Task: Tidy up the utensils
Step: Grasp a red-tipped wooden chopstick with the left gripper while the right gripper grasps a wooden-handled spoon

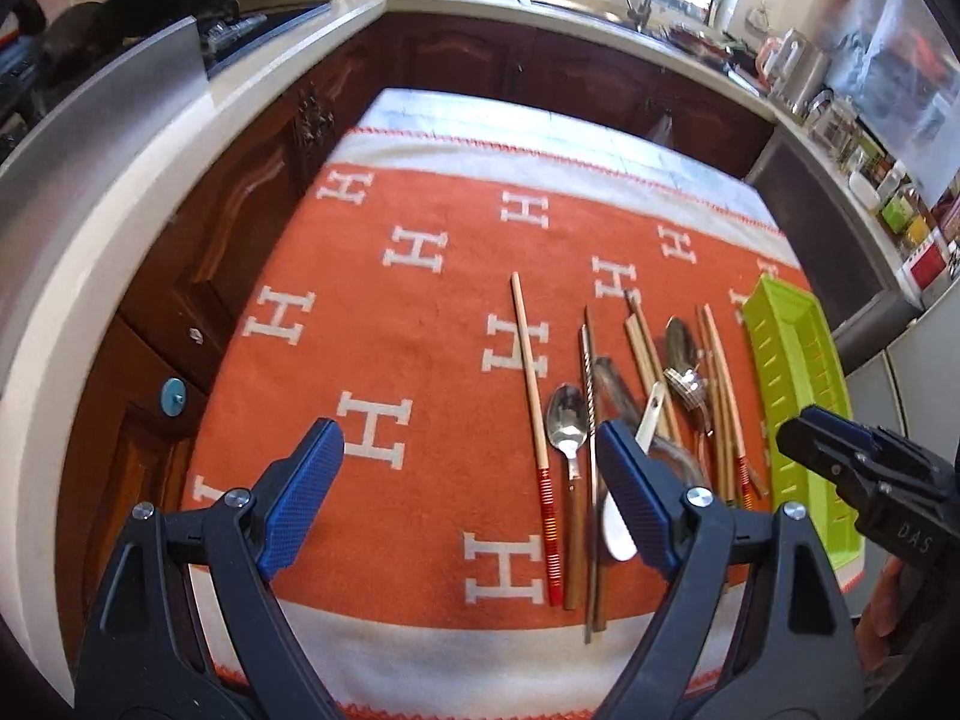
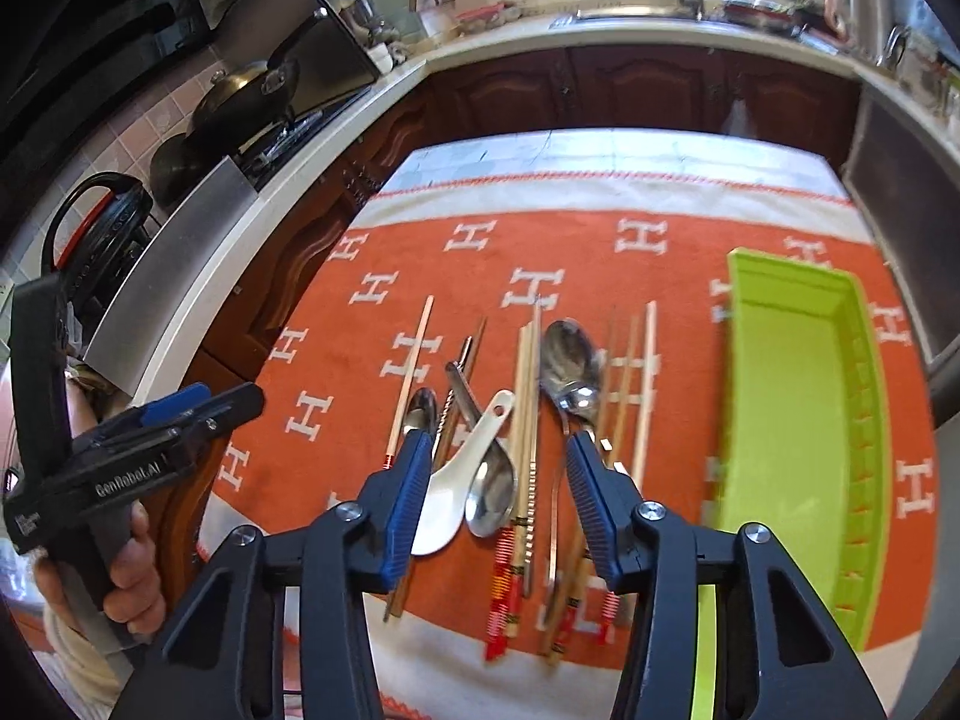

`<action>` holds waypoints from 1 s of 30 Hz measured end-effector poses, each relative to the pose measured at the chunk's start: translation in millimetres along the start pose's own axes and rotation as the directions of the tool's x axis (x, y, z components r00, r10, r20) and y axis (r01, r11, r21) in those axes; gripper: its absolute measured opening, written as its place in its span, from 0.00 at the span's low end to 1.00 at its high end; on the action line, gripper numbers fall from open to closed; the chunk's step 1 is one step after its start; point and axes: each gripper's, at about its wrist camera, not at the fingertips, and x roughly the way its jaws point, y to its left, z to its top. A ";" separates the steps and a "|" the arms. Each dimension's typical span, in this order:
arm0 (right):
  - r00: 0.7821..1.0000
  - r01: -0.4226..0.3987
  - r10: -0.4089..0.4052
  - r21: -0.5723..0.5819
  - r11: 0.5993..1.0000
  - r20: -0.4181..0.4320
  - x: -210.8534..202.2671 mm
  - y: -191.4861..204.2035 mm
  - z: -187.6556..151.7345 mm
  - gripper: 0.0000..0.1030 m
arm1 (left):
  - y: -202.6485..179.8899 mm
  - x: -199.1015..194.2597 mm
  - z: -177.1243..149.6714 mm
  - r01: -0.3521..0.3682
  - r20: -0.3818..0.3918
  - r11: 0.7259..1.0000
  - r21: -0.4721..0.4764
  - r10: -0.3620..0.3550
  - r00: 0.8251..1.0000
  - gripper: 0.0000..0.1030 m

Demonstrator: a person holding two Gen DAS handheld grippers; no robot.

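Several utensils lie in a loose pile on the orange cloth: wooden chopsticks with red-banded ends, a white ceramic spoon, a small metal spoon and a larger metal spoon. A lime-green tray sits to their right with nothing in it. My left gripper hovers open at the pile's left side, nothing between its pads. My right gripper hangs over the pile, jaws apart around the white spoon and chopsticks below, pads not touching them.
The cloth covers a table ringed by a pale counter over dark wood cabinets. A stove with pans stands on the left, a sink at the back. A hand holds the left gripper's handle.
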 end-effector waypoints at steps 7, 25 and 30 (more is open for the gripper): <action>0.995 -0.054 0.059 0.065 0.996 -0.081 60.7 -11.4 4.3 0.40 | -9.7 67.3 -10.4 0.055 -0.121 0.998 0.015 -0.052 0.991 0.50; 0.985 -0.061 0.074 0.085 0.995 -0.156 119.9 -11.8 1.2 0.35 | -53.5 117.4 -22.3 -0.062 -0.115 0.980 0.188 0.085 0.990 0.38; 0.987 -0.058 0.067 0.068 0.996 -0.145 114.3 -4.9 -0.3 0.35 | -54.0 114.0 -22.4 -0.058 -0.113 0.979 0.195 0.081 0.990 0.10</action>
